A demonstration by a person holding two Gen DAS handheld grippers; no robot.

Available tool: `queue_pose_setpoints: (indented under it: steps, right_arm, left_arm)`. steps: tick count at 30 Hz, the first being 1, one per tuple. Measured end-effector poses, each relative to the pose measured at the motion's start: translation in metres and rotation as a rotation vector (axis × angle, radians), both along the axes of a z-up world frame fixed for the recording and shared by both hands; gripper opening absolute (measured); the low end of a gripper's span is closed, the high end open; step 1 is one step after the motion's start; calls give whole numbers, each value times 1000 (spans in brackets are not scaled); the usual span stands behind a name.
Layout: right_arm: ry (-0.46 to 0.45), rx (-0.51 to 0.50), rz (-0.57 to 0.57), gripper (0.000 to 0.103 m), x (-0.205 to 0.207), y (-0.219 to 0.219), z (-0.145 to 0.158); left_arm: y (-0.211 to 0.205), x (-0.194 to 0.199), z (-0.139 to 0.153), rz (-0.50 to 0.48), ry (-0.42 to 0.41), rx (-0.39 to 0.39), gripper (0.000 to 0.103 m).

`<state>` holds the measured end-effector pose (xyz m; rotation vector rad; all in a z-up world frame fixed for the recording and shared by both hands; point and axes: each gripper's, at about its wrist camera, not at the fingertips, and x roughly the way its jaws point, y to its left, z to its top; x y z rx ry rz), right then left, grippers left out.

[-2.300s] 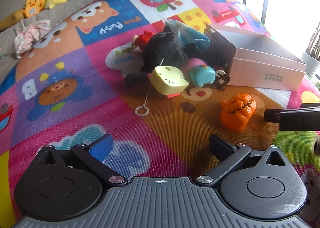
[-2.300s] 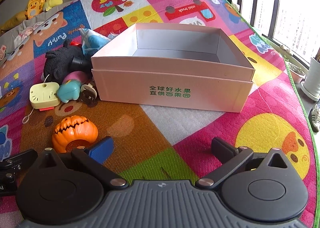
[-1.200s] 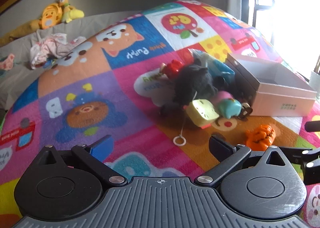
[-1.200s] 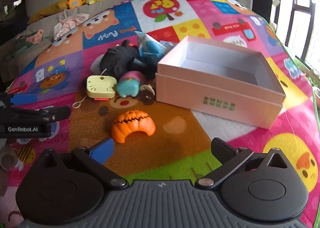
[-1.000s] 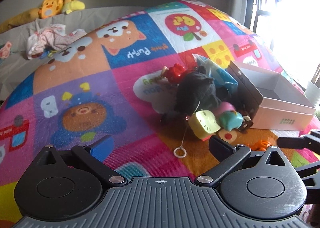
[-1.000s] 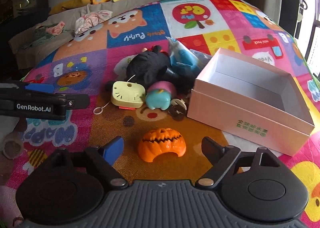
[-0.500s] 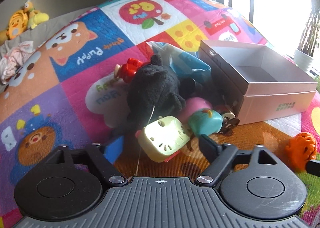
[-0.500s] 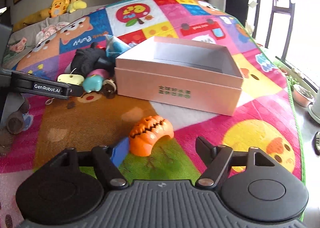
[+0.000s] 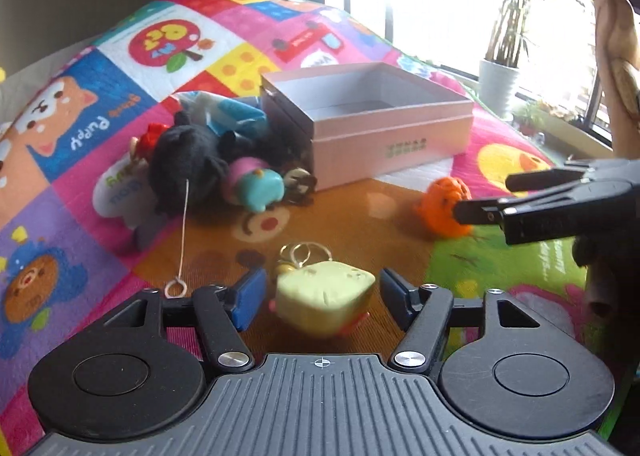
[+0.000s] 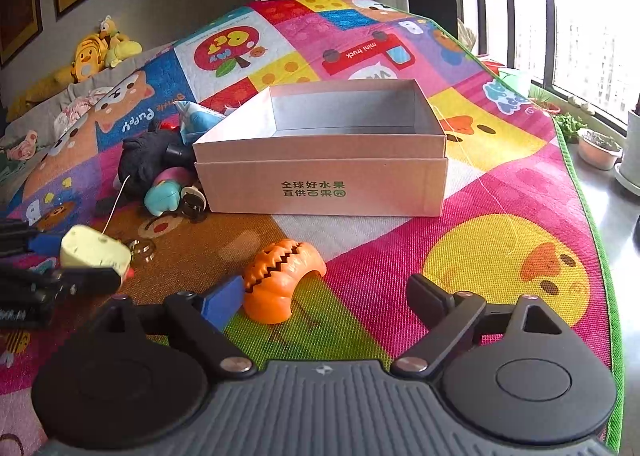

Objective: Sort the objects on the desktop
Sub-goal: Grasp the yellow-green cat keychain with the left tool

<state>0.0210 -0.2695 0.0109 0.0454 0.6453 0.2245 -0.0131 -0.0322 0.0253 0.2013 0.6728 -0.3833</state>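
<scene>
Left gripper (image 9: 322, 292) jaws are closing around the yellow toy (image 9: 325, 298), not yet pinching it, presumably for boxing. Right gripper (image 10: 326, 298) jaws are spreading beside the orange pumpkin (image 10: 282, 276), apparently readying a grasp.

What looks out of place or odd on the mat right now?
The pink box is empty while the toys lie heaped against its left side. The orange pumpkin lies tipped on its side, apart from the heap. The yellow toy sits tilted between the left gripper's closing jaws.
</scene>
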Motion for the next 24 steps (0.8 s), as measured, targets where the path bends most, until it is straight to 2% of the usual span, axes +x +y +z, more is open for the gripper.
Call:
queue_pose_setpoints:
  steps: [1, 3, 5, 7, 9, 11, 13, 18, 19, 20, 23, 24]
  right_arm:
    - [-4, 1, -1, 93, -1, 0, 0]
    - [-11, 0, -4, 96, -1, 0, 1]
    - [-16, -2, -5, 97, -3, 0, 1]
    - [-19, -5, -5, 97, -3, 1, 2]
    - [-20, -10, -1, 97, -3, 2, 2]
    - [-17, -16, 6, 97, -2, 4, 2]
    - [-13, -25, 16, 97, -1, 6, 1]
    - [-23, -59, 27, 97, -3, 11, 1]
    - [-25, -60, 25, 97, -4, 11, 1]
    - [-26, -61, 22, 97, -4, 11, 1]
    - [-21, -58, 17, 97, -4, 11, 1]
    - [-19, -59, 19, 97, -3, 11, 1]
  left_arm:
    - [-2, -4, -3, 2, -9, 23, 82]
    - [-3, -6, -7, 24, -34, 82, 85]
    - [2, -3, -9, 72, -62, 139, 92]
    - [13, 2, -7, 134, -62, 156, 93]
    - [25, 2, -2, 151, -22, 98, 93]
    - [34, -1, 2, 133, 51, -5, 94]
    - [33, -2, -2, 116, 93, -48, 94]
    - [25, 0, -17, 142, 75, 27, 93]
    - [28, 0, -16, 159, 58, 45, 93]
    - [31, 0, -14, 187, 23, 83, 97]
    - [44, -2, -9, 296, -86, 211, 96]
    - [49, -2, -7, 322, -96, 219, 96]
